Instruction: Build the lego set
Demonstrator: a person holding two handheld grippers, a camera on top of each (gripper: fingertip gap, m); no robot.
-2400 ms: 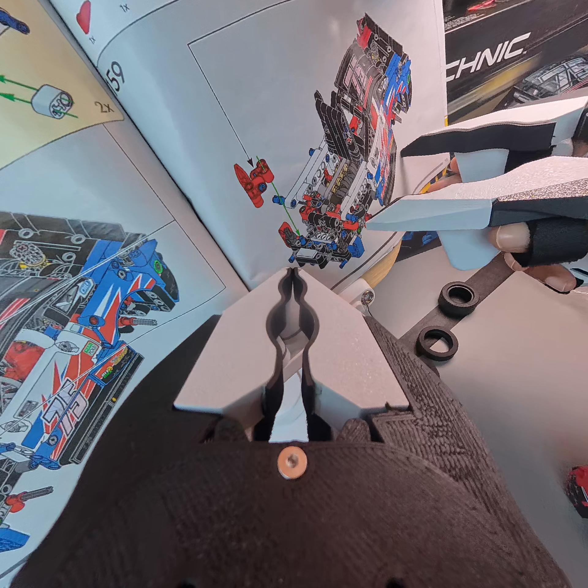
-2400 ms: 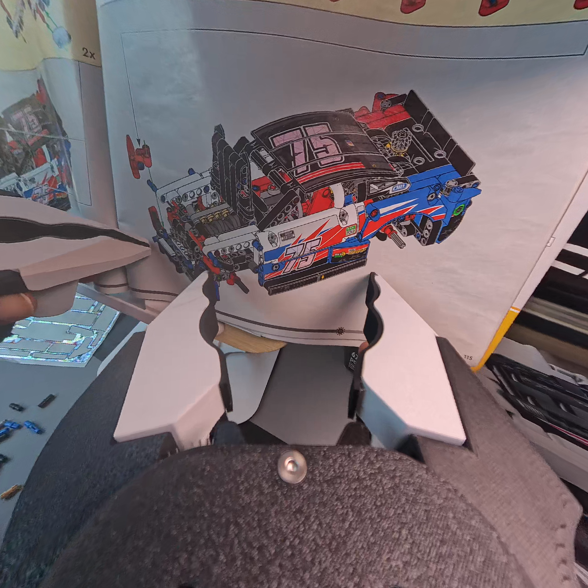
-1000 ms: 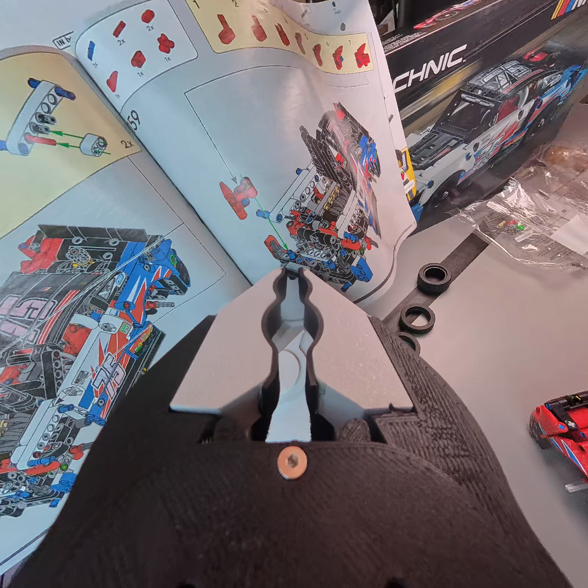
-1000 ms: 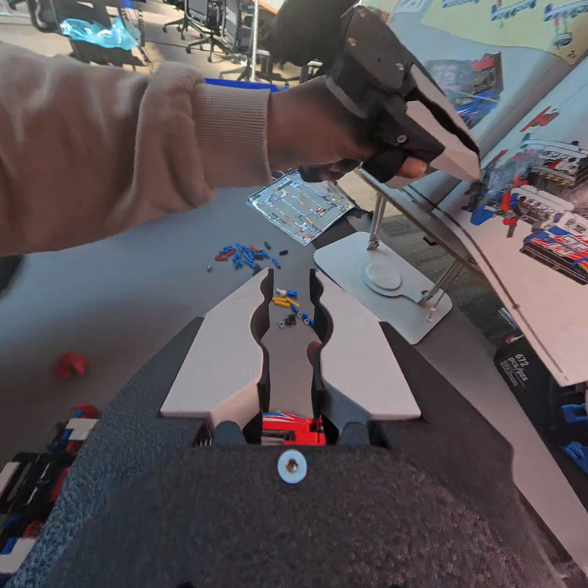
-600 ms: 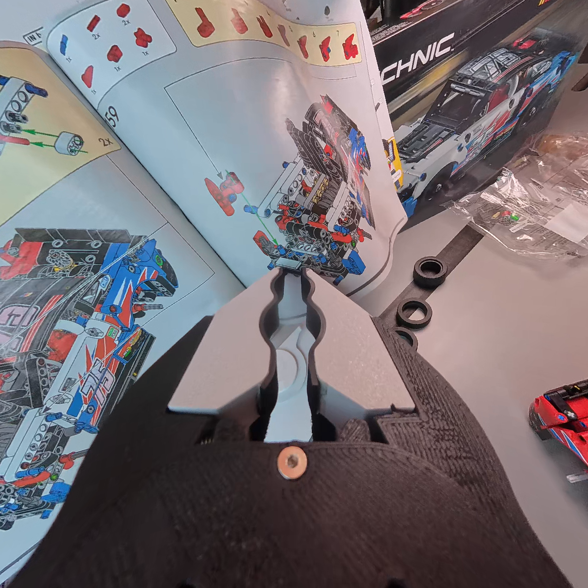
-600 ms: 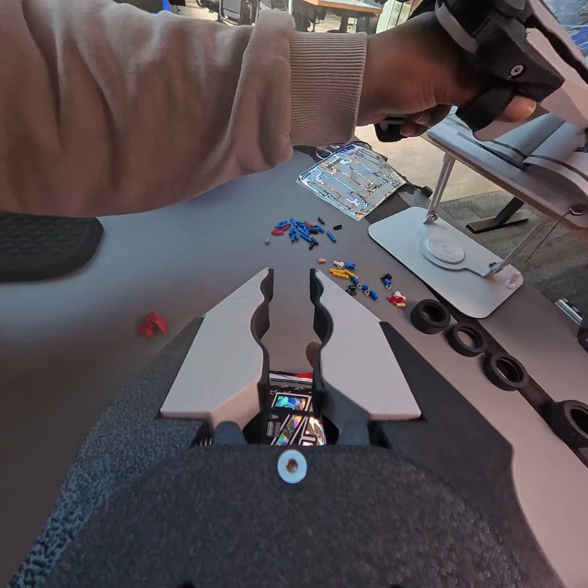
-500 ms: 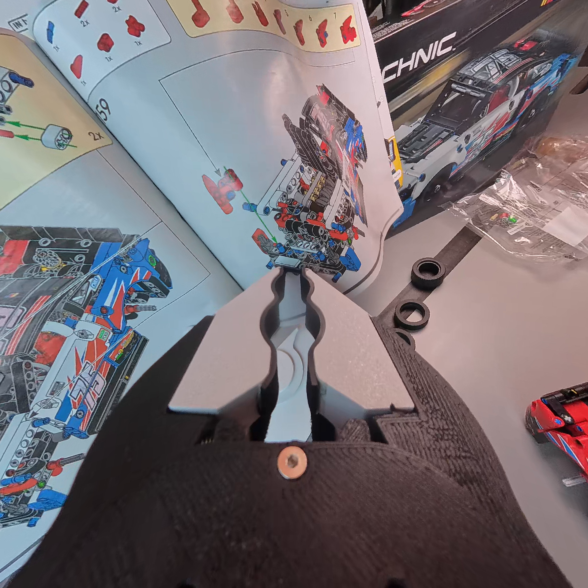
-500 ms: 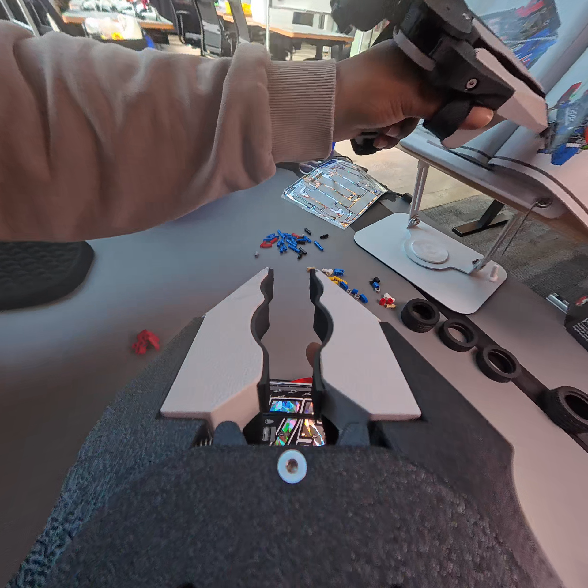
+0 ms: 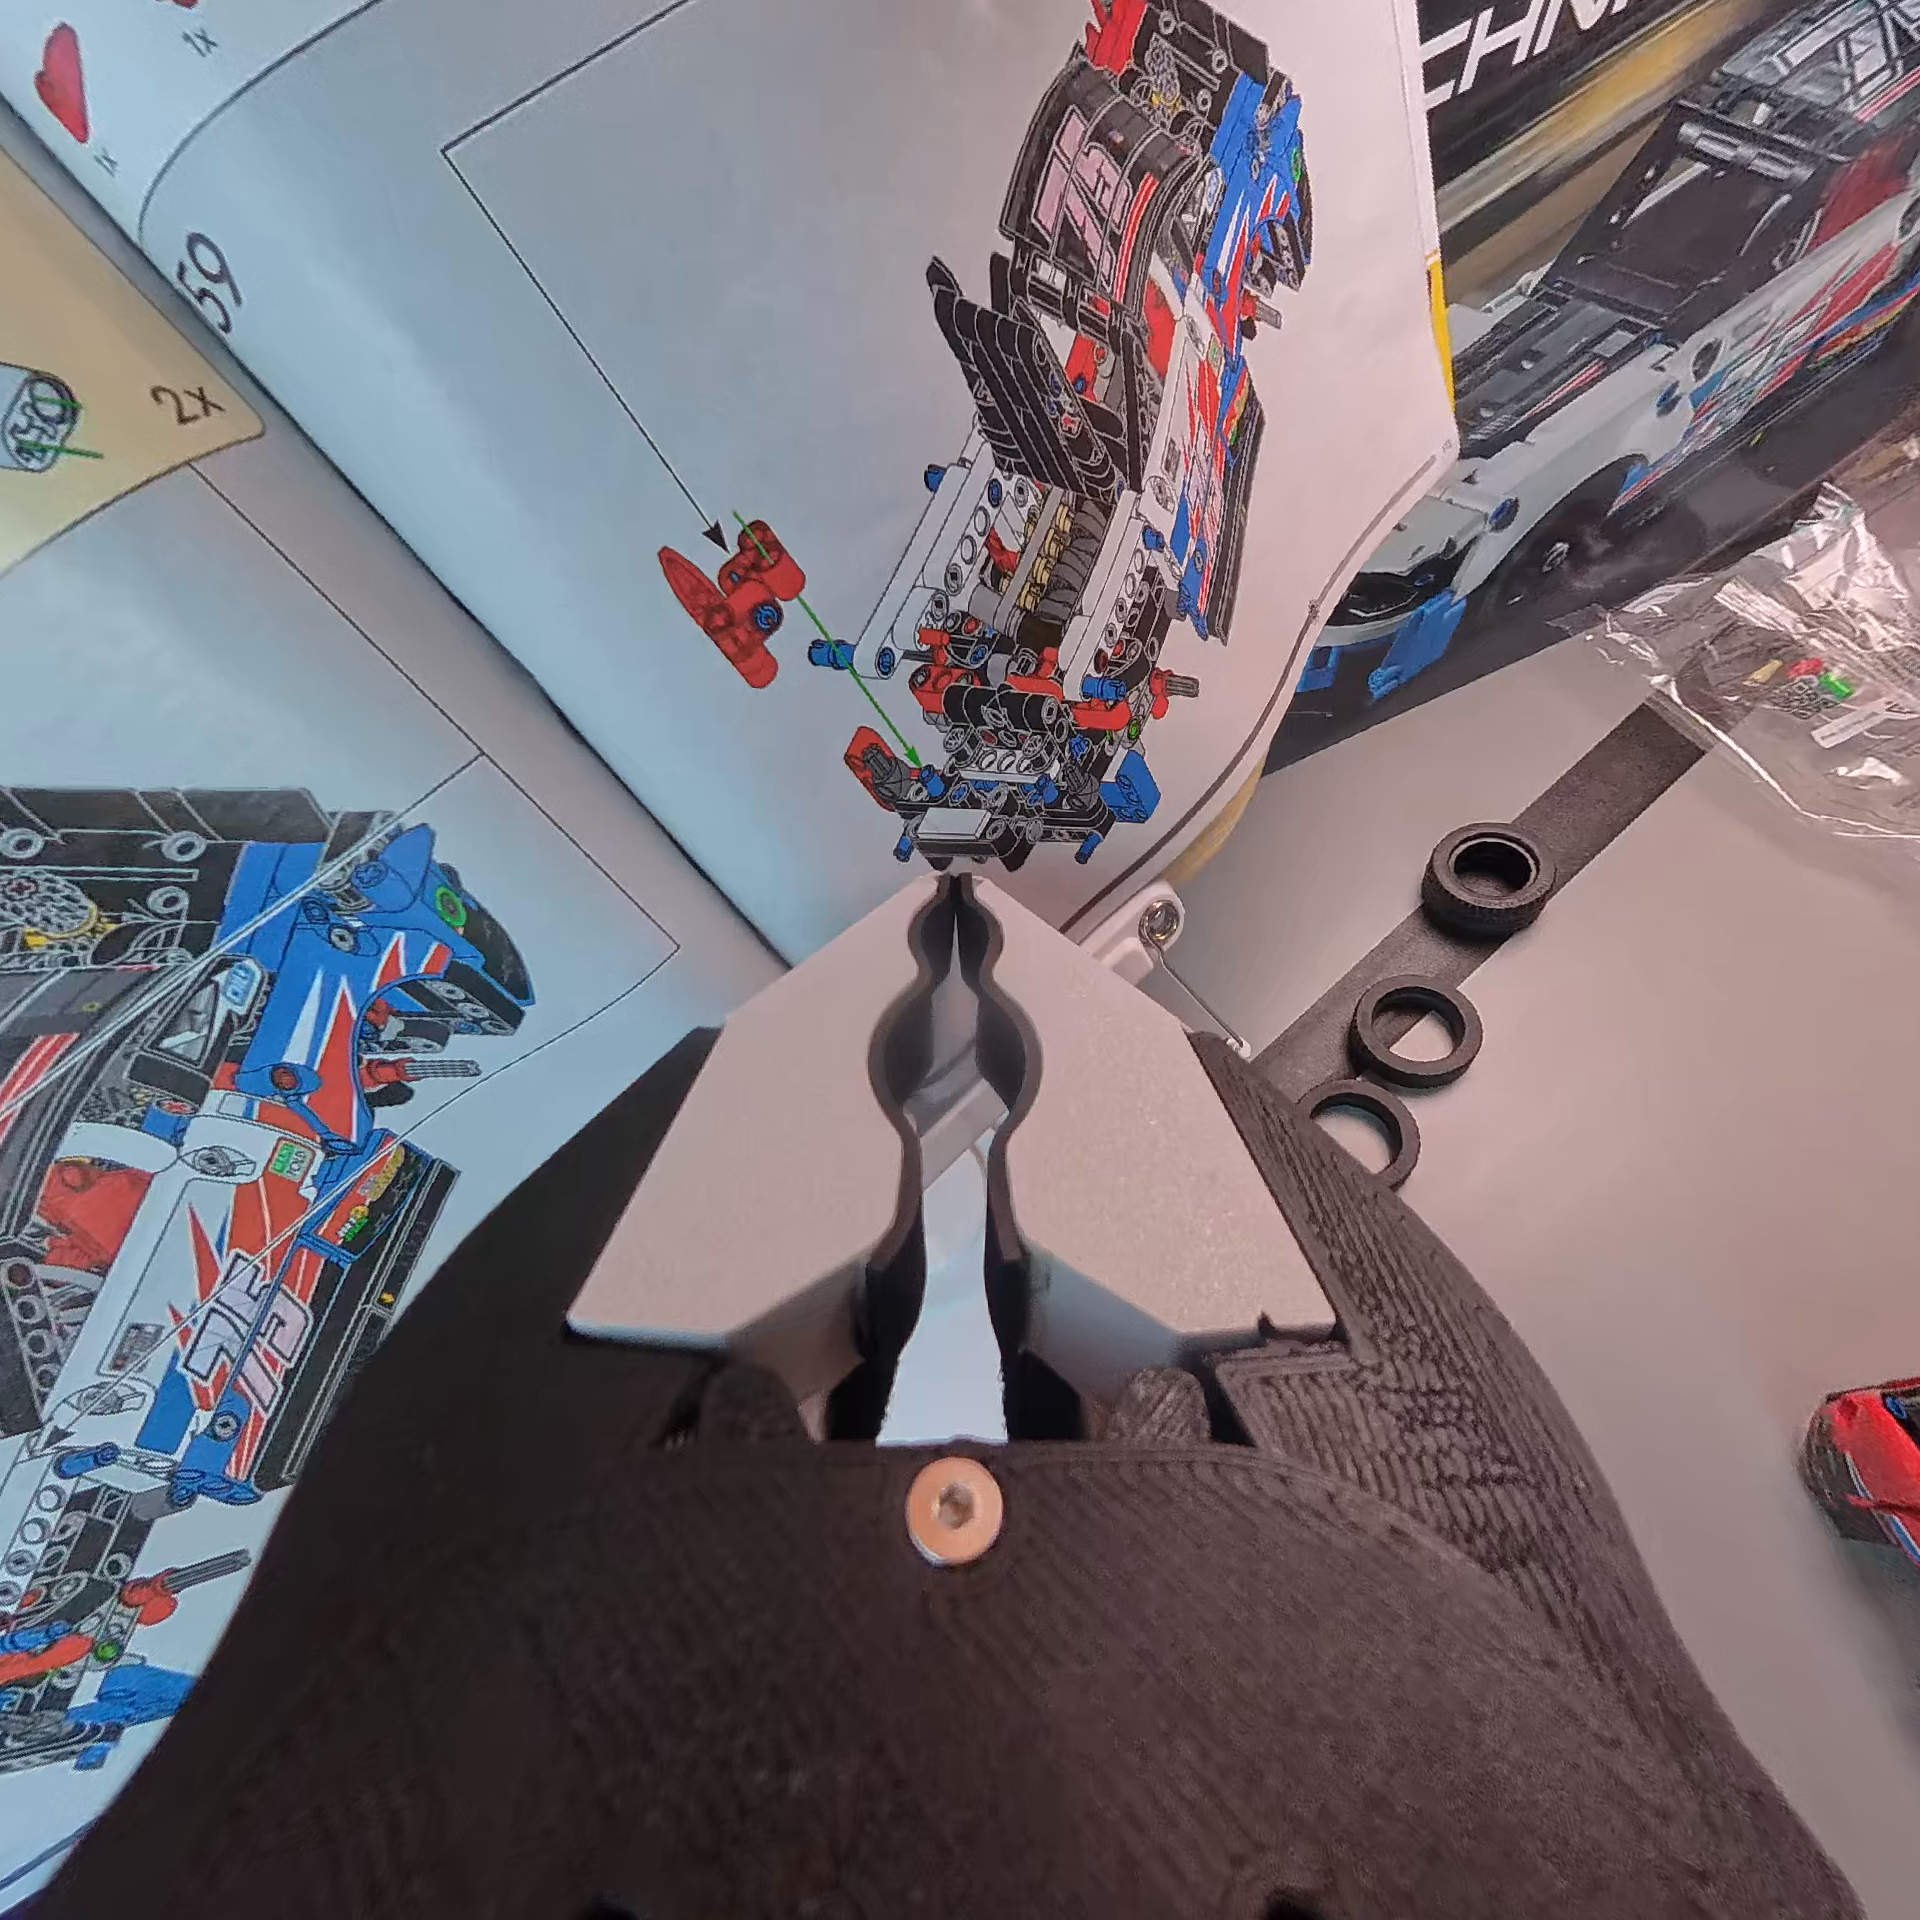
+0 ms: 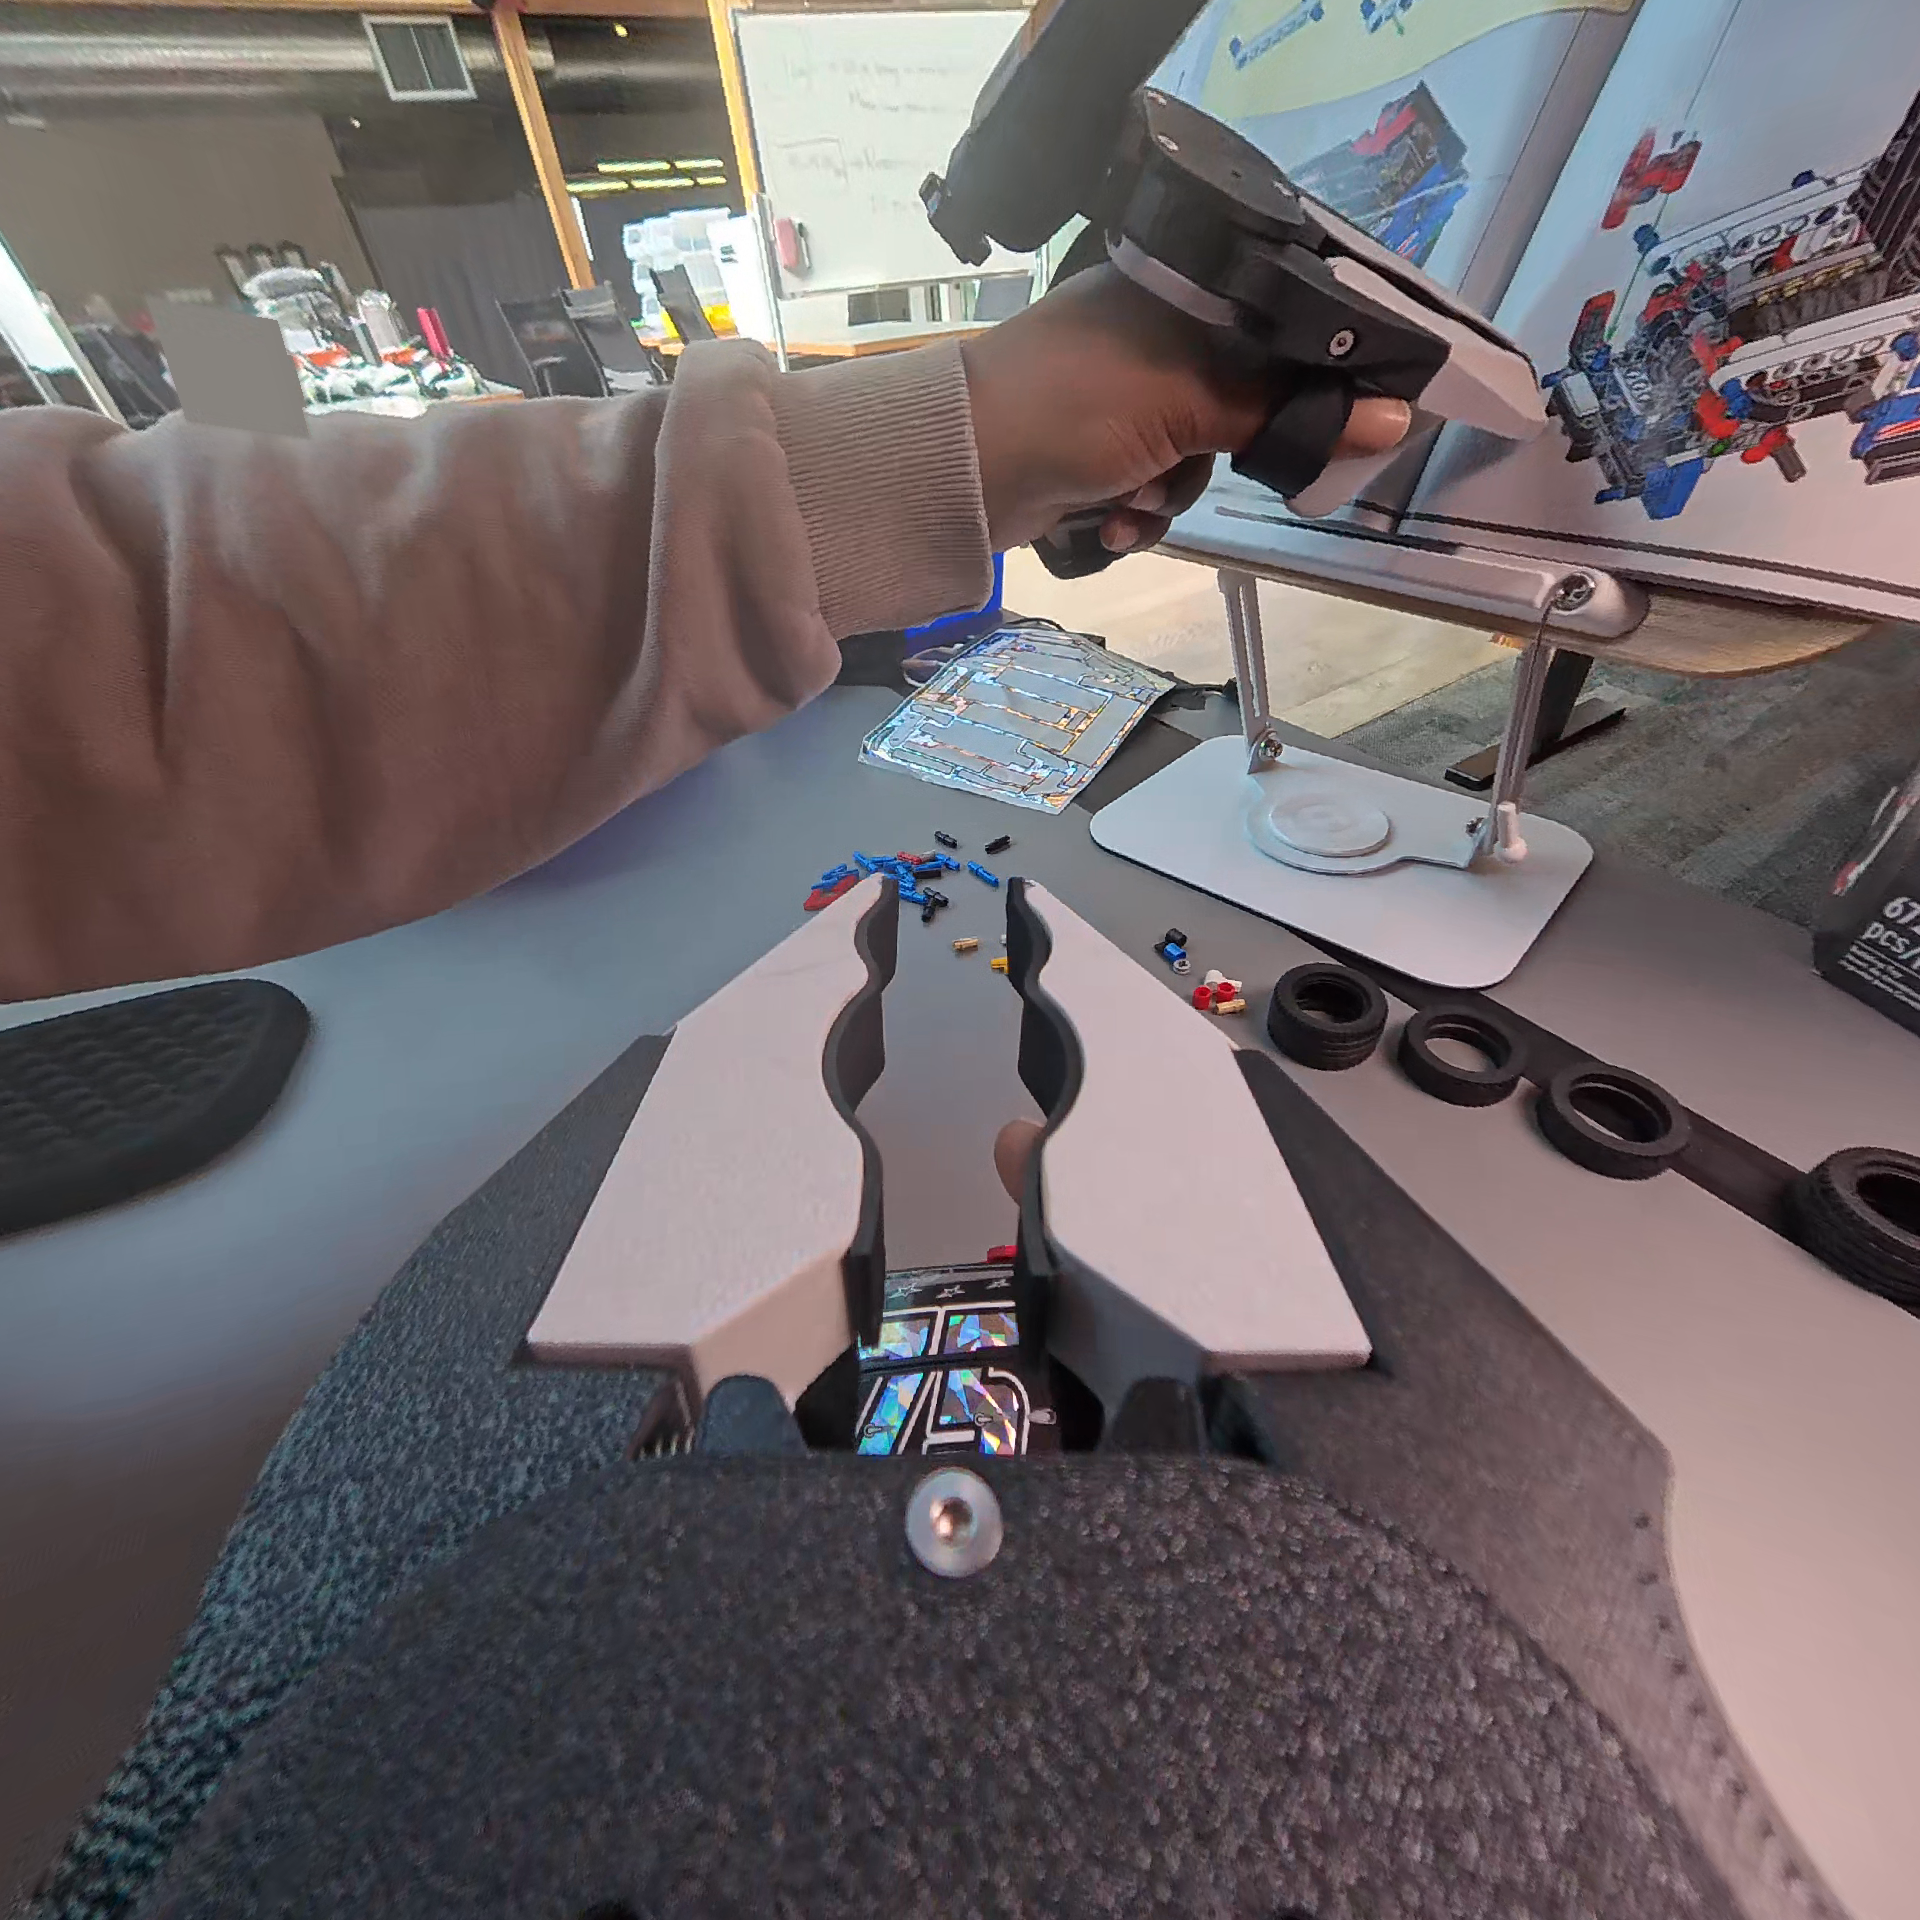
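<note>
The open instruction booklet [image 9: 727,312] stands on a white stand. My left gripper [image 9: 954,885] is shut and empty, its tips right at the lower edge of the car drawing on the right-hand page. In the right wrist view it [image 10: 1496,405] is held by a hand in a beige sleeve against the booklet [image 10: 1766,156]. My right gripper [image 10: 951,904] is open with a narrow gap, empty, low over the grey table. The partly built car [image 10: 940,1361], with shiny stickers, shows below between its fingers. A red part of the car [image 9: 1870,1455] shows at the right edge.
Several black tyres [image 10: 1325,1013] lie in a row on a black strip, also seen in the left wrist view [image 9: 1486,883]. Small blue, red and yellow pieces [image 10: 894,873] are scattered ahead. A sticker sheet [image 10: 1013,717], the stand's base [image 10: 1351,862], the set's box [image 9: 1662,208], a plastic bag [image 9: 1818,675] and a black pad [image 10: 125,1101] surround them.
My left gripper has moved closer to the page and its tips have come together. My right gripper has swung away from the booklet and narrowed; lately it stays low over the table.
</note>
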